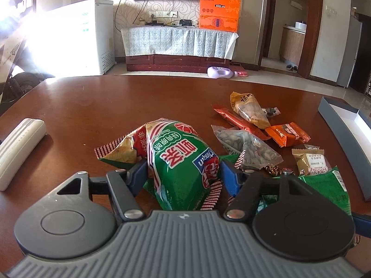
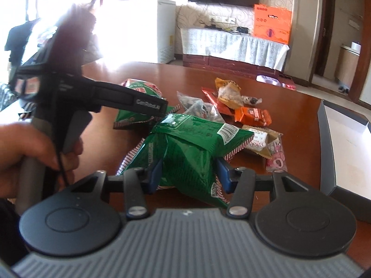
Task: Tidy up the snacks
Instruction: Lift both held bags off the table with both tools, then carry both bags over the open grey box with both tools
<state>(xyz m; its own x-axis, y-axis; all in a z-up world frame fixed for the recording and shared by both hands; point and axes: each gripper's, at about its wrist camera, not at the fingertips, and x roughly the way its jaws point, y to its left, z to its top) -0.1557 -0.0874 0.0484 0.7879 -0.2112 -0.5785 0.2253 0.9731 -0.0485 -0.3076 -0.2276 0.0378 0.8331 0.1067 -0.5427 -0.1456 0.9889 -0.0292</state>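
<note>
Two green snack bags lie at the near edge of the brown table (image 1: 92, 106), one in each gripper. The left gripper (image 1: 183, 176) has its blue pads pressed into the sides of the striped green bag (image 1: 180, 159), which bulges between them. The right gripper (image 2: 189, 173) pinches the second green bag (image 2: 192, 148), its foil creased at both pads. A hand (image 2: 30, 153) holds the left gripper's handle.

Beyond lie the small packets: two clear nut packs (image 1: 250, 148), one red stick (image 1: 241, 122), one orange pack (image 1: 287, 134), one tan pack (image 1: 310, 162), one pink pack (image 2: 277, 159), and perhaps two small candies, too small to be sure. One open grey box (image 1: 340, 125) sits at the right, one white remote (image 1: 18, 148) at the left.
</note>
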